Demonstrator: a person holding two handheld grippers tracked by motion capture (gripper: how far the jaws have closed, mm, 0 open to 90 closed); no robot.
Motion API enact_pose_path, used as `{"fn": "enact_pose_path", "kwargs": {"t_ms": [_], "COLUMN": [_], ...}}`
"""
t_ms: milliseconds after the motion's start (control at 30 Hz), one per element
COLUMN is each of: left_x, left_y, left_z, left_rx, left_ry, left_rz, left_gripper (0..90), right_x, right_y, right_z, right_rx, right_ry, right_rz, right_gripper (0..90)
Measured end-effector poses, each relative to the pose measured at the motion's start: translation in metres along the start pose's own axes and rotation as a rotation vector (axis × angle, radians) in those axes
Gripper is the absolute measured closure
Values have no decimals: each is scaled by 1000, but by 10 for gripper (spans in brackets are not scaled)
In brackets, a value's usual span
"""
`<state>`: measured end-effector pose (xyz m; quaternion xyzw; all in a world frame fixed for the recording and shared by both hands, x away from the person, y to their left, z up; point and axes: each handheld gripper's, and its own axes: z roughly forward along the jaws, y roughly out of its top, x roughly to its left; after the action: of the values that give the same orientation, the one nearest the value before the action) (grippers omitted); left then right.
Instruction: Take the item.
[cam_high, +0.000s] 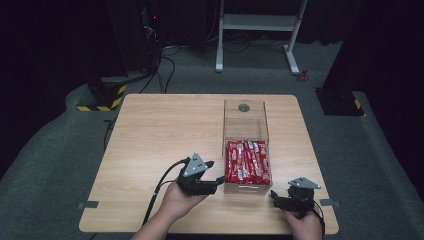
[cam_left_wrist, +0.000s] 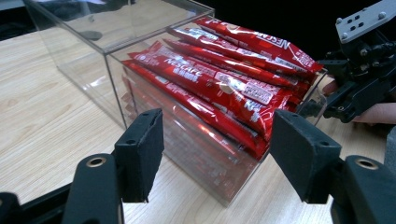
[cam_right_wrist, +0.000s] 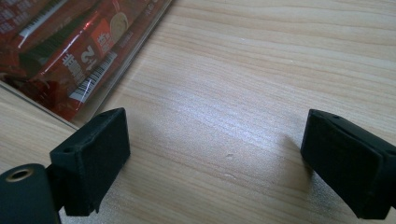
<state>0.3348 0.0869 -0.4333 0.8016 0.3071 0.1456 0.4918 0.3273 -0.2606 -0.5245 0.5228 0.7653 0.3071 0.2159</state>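
Table (cam_high: 165, 130): light wood, on grey carpet in a dark room.
Box (cam_high: 244, 125): one, clear.
Red packs (cam_high: 247, 161): about six.
Left gripper (cam_high: 216, 171): jaws apart, holding nothing.
Right gripper (cam_high: 273, 195): jaws apart, holding nothing.

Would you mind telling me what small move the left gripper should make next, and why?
Probably ease the left gripper forward and up toward the red sachets. Its jaws stand open and empty, level with the clear box's side wall, while the sachets lie piled above the rim. The right gripper is open too, over bare table.
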Motion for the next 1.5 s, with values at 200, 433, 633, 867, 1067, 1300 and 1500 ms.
{"fn": "enact_pose_path", "kwargs": {"t_ms": [200, 433, 633, 867, 1067, 1300, 1500], "left_x": [-3, -6, -10, -13, -16, -20, -19], "left_y": [6, 11, 16, 17, 13, 5, 1], "left_z": [6, 14, 25, 38, 41, 48, 47], "left_rx": [2, 5, 26, 55, 42, 31, 17], "left_ry": [-14, -30, -35, -22, -24, -16, -12], "left_rz": [10, 14, 21, 18, 8, -2, -17], "left_gripper": [360, 400, 459, 582, 658, 703, 749], "right_x": [0, 0, 0, 0, 1, 1, 1], "right_y": [0, 0, 0, 0, 0, 0, 0], "right_z": [0, 0, 0, 0, 0, 0, 0], "right_rx": [-1, -2, -2, 2, 1, 2, 2], "right_ry": [3, 4, 5, 7, 10, 10, 10], "right_rz": [-5, -2, -3, -4, -8, -7, -7], "right_gripper": [79, 79, 79, 79, 80, 80, 80]}}
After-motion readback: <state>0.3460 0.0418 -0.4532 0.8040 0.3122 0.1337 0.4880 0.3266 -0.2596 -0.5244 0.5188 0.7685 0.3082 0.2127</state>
